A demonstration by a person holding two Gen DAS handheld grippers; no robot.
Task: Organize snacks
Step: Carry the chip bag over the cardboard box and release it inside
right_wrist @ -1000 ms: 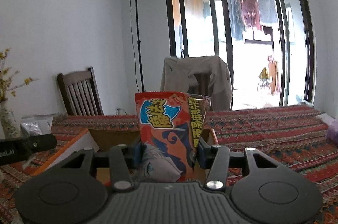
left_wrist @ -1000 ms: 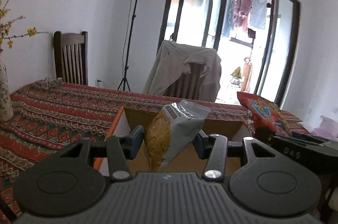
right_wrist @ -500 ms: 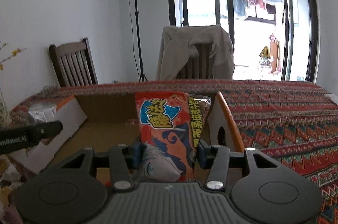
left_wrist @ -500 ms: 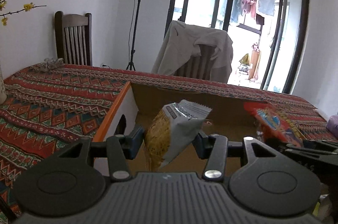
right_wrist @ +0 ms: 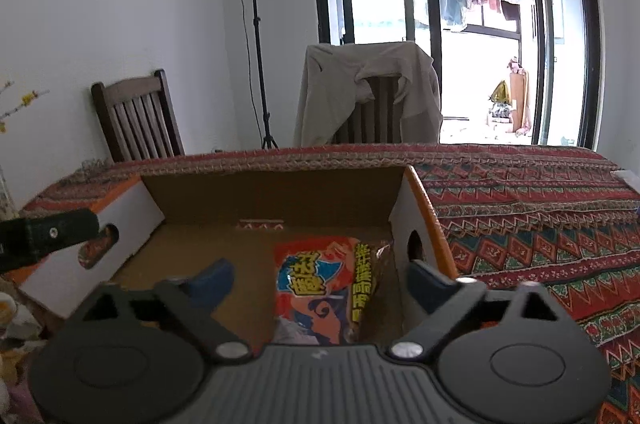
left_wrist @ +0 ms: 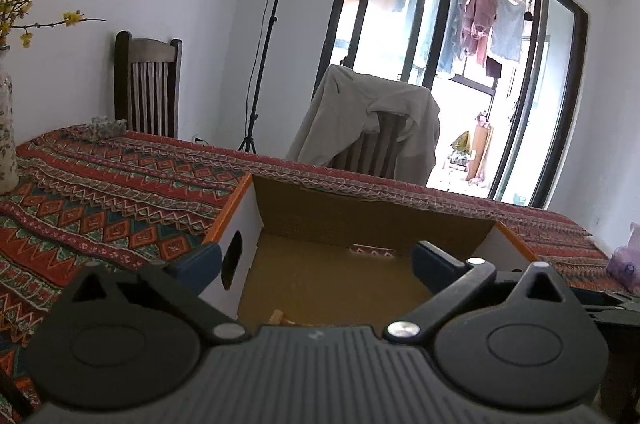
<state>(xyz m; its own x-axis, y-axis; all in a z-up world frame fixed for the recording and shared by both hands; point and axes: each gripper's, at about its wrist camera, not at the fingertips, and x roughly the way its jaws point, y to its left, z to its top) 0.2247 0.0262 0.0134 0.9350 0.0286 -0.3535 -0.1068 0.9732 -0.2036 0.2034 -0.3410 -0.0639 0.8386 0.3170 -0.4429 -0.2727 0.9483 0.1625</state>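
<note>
Matte black handheld grippers

The left black plastic gripper (left_wrist: 316, 258) and right black plastic gripper (right_wrist: 320, 276) share ribbed grey housings, silver pivot screws, blue fingertip pads (left_wrist: 200, 256).

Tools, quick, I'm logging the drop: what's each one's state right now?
Left tool: open, holding nothing, over the cardboard box.
Right tool: open; the red snack bag lies loose in the box between its fingers.

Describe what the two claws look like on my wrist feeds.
Both look identical: the left claw and right claw have a ribbed dark grey body, black linkage arms with silver pivot screws, round black side discs, and dark blue fingertips. No cables or sleeves show.
</note>
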